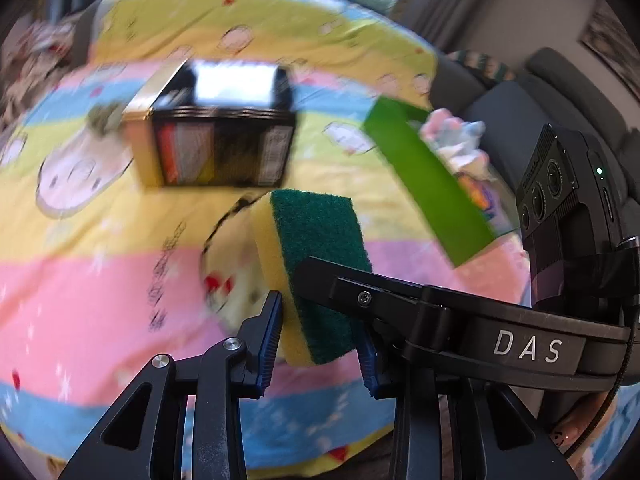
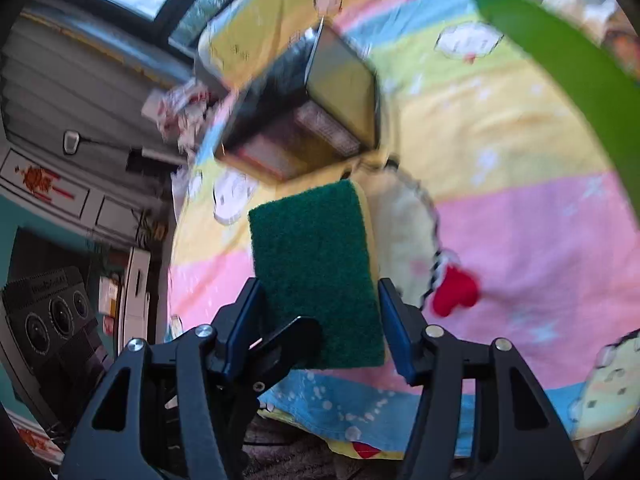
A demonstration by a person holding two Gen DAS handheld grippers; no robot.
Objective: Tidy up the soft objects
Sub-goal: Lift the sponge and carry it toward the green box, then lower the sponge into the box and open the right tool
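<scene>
Left wrist view: the background is smeared by motion, so the print on the dark box (image 1: 216,128) and the pattern of the striped cloth (image 1: 100,280) are hard to read. A pale soft toy (image 1: 228,256) lies on the cloth, half hidden behind the sponge (image 1: 316,264); a green box (image 1: 428,180) at the right is blurred, with pastel soft things (image 1: 456,140) behind its wall. The sponge is yellow foam with a dark green scouring face. Its long axis runs away from the camera, tilted slightly left, green face turned right. The left gripper (image 1: 320,340) has its jaws closed on the sponge's near end. A finger of the right gripper (image 1: 332,276) crosses over the green face; its far side is hidden.

Right wrist view: also blurred, and the green box (image 2: 560,60) is cut off by the frame's edge. The sponge (image 2: 316,272) stands lengthwise between the blue pads of the right gripper (image 2: 320,328), green face toward the camera, yellow edge on the right. Whether the pads press it or merely flank it I cannot tell. A dark finger of the left gripper (image 2: 284,344) overlaps its lower left. The toy (image 2: 404,236), with a red piece, peeks from behind.
</scene>
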